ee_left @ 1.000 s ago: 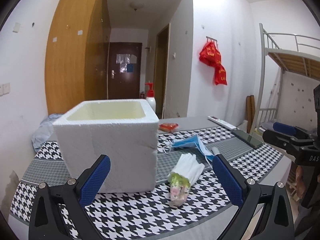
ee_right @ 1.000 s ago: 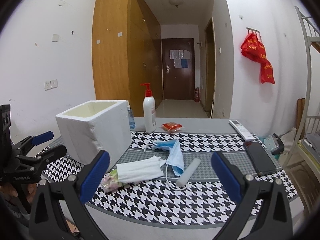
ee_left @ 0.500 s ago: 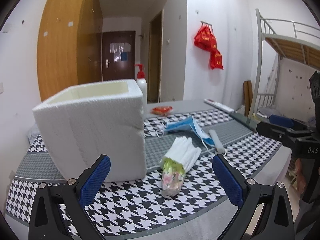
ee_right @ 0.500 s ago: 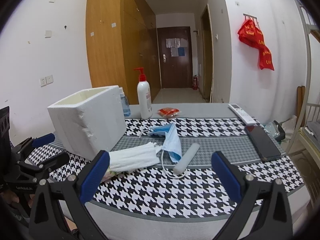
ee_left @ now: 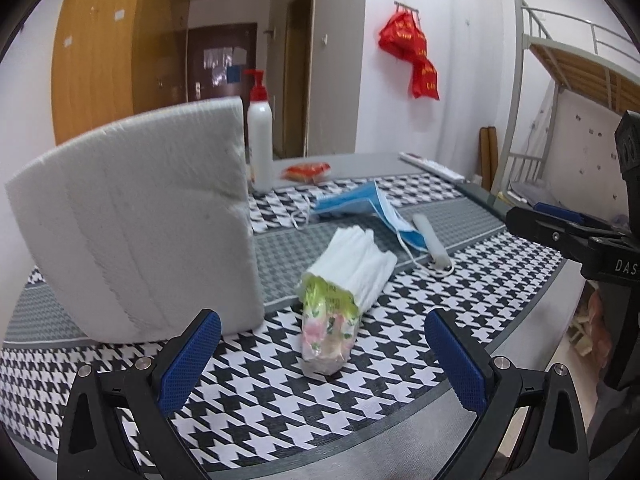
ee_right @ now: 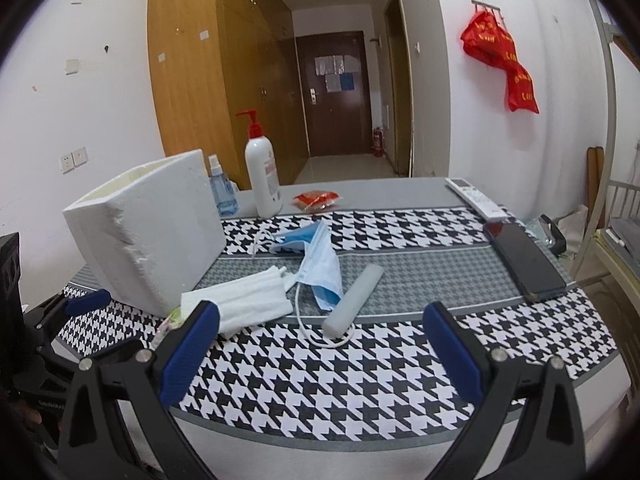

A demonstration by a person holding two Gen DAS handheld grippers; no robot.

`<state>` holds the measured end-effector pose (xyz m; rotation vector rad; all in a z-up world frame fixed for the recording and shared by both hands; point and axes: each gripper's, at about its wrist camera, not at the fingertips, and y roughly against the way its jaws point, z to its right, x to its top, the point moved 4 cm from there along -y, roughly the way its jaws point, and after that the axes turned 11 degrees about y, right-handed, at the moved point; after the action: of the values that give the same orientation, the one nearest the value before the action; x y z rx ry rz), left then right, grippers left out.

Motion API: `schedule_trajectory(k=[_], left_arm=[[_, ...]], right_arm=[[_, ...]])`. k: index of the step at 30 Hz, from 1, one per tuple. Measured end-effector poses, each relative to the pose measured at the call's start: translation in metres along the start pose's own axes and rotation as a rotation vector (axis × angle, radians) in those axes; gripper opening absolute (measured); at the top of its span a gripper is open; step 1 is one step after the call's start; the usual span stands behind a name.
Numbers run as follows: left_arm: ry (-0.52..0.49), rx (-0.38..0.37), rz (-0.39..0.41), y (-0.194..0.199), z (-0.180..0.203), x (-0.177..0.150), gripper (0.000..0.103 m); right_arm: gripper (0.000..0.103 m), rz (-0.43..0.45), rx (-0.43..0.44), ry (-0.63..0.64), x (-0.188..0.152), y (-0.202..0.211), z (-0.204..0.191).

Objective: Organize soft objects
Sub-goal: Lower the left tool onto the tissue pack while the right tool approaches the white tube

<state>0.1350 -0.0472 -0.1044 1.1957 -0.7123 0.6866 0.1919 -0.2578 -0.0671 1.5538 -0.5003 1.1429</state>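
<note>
L gripper (ee_left: pixel 322 354): your jaws wide apart, empty, tissue pack (ee_left: pixel 344 280) just ahead.
R gripper (ee_right: pixel 320 344): apart, empty.
Foam box (ee_left: pixel 140 220): touching pack's left.
Table edge (ee_right: pixel 360 438): near you, bare cloth between.

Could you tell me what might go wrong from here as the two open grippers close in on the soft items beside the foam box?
1. The left gripper faces the half-open tissue pack; a pinch on the loose white tissues may pull them out.
2. The blue face mask has its ear loop lying under the white foam stick, so lifting the mask could drag the stick.
3. The white foam box looks light and stands close by; a nudge might shift it.
</note>
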Motion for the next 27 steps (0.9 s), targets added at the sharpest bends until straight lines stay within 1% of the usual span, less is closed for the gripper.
schedule_trajectory(k=[5, 11, 18, 22, 24, 27], left_arm=[[-0.002, 0.03, -0.023, -0.012, -0.002, -0.001, 0.102], [-0.003, 0.029, -0.064, -0.024, -0.001, -0.004, 0.102], [0.0, 0.041, -0.09, -0.03, -0.003, -0.007, 0.096], [-0.003, 0.039, -0.094, -0.031, -0.003, -0.008, 0.095], [0.0, 0.041, -0.099, -0.034, -0.003, -0.008, 0.091], [-0.011, 0.033, -0.11, -0.036, -0.001, -0.009, 0.089]], right_arm=[[0.103, -0.037, 0.01, -0.009, -0.006, -0.016, 0.002], [0.103, -0.085, 0.007, -0.022, -0.013, -0.034, 0.006], [0.103, -0.127, -0.001, -0.043, -0.017, -0.05, 0.008], [0.103, -0.139, -0.021, -0.049, -0.017, -0.054, 0.009], [0.103, -0.153, -0.023, -0.058, -0.018, -0.059, 0.011], [0.102, -0.175, -0.022, -0.078, -0.02, -0.066, 0.015]])
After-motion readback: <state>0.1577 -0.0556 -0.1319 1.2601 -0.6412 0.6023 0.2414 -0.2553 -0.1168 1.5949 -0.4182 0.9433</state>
